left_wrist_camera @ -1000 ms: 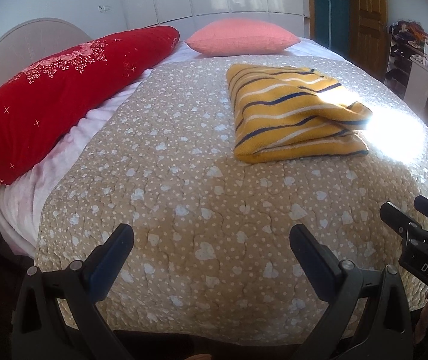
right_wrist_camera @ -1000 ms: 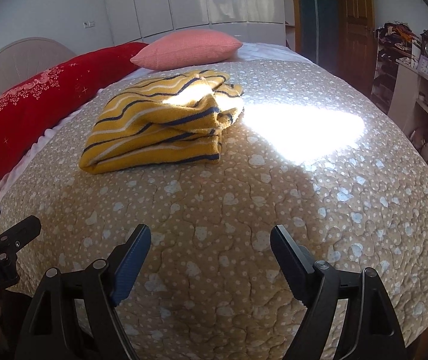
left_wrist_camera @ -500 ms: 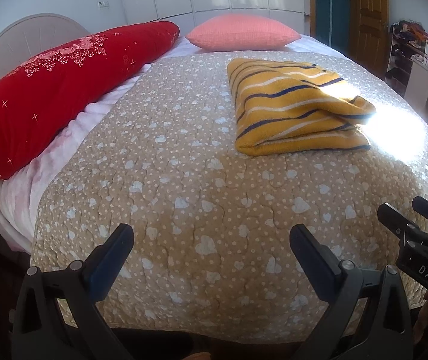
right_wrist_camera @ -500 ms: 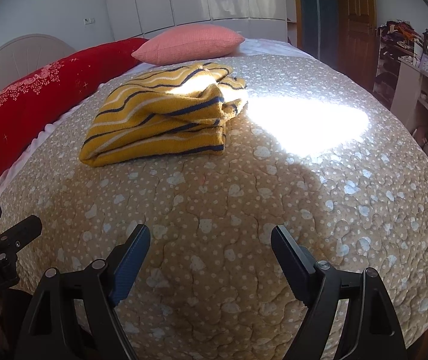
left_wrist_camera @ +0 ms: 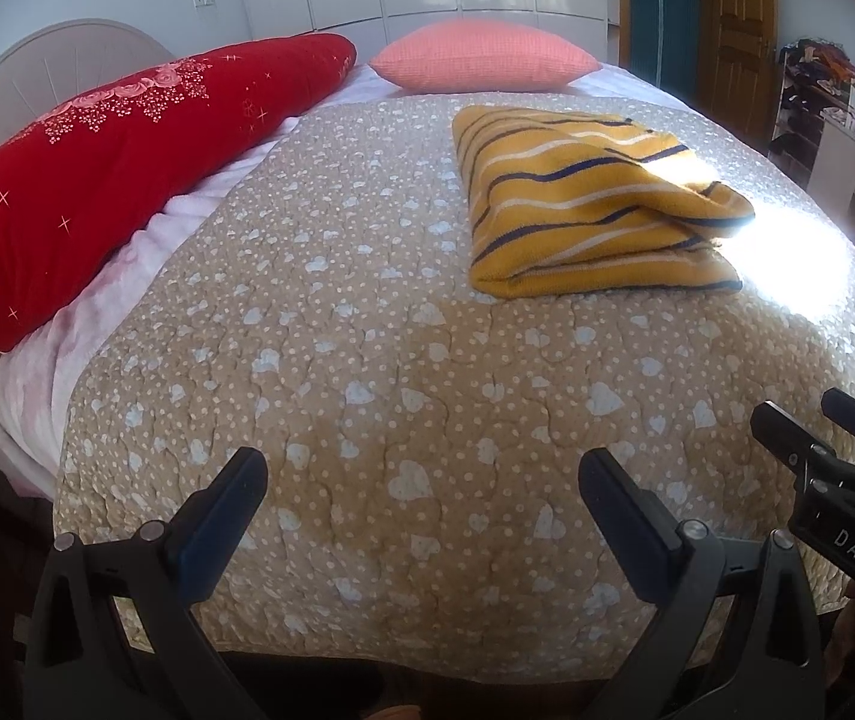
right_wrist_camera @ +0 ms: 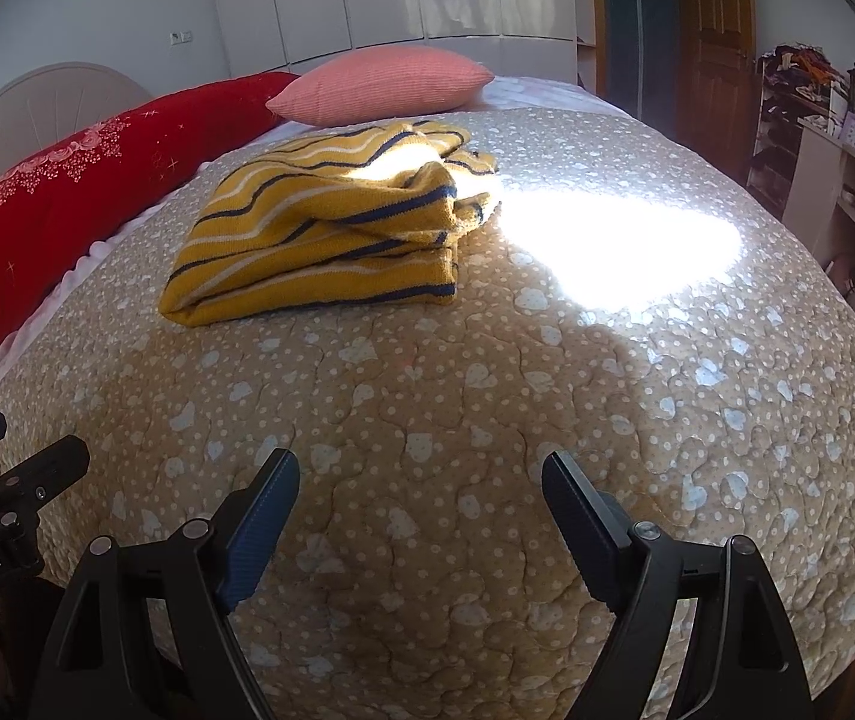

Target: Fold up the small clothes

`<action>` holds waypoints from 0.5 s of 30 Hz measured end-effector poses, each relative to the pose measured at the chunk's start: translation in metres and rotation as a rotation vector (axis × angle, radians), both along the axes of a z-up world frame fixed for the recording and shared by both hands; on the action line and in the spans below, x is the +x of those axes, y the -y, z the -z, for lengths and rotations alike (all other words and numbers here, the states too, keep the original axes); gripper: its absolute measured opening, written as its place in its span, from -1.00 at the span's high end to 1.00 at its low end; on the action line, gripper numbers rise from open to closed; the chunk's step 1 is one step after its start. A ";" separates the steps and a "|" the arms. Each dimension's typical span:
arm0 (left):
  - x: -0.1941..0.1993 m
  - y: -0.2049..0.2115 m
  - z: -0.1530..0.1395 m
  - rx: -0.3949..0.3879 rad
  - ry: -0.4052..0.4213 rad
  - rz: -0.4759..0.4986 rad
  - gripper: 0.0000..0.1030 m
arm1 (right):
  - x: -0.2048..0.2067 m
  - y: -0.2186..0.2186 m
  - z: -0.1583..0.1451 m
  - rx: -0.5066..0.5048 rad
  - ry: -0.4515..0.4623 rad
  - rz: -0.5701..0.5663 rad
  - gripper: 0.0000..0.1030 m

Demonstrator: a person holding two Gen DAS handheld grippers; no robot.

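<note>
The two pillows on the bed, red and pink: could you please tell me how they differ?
The red pillow is long, with a pale flower print; the pink pillow is short and plain. The red one lies along the bed's left side by the headboard; the pink one sits at the far end, beyond the sweater. Both rest on the white sheet, off the quilt.

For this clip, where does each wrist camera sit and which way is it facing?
Left wrist: low at the foot of the bed, facing the pillows; sweater right of centre; own left gripper open, right gripper at right edge.
Right wrist: same low spot further right, same heading; sweater left of centre; own right gripper open, left gripper at left edge.
Shared: sweater, red bolster, pink pillow.
</note>
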State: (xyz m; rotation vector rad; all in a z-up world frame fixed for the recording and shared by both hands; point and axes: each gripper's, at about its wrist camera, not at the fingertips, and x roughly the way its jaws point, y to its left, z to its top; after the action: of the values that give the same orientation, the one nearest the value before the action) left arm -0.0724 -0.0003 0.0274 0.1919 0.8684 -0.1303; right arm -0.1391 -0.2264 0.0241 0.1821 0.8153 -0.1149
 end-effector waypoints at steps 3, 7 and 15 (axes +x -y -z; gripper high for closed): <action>0.000 0.000 0.001 -0.002 -0.002 0.001 -1.00 | 0.000 0.001 0.001 0.000 -0.001 0.003 -0.69; 0.001 0.001 0.003 -0.001 -0.009 0.004 -1.00 | 0.001 0.001 0.002 0.003 -0.005 0.003 -0.69; 0.001 0.000 0.006 -0.011 -0.018 0.007 -1.00 | 0.001 0.000 0.004 0.000 -0.007 0.002 -0.69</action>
State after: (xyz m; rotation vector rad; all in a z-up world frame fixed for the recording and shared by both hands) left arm -0.0712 -0.0001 0.0210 0.1837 0.8845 -0.1439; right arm -0.1383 -0.2259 0.0199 0.1827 0.8221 -0.1175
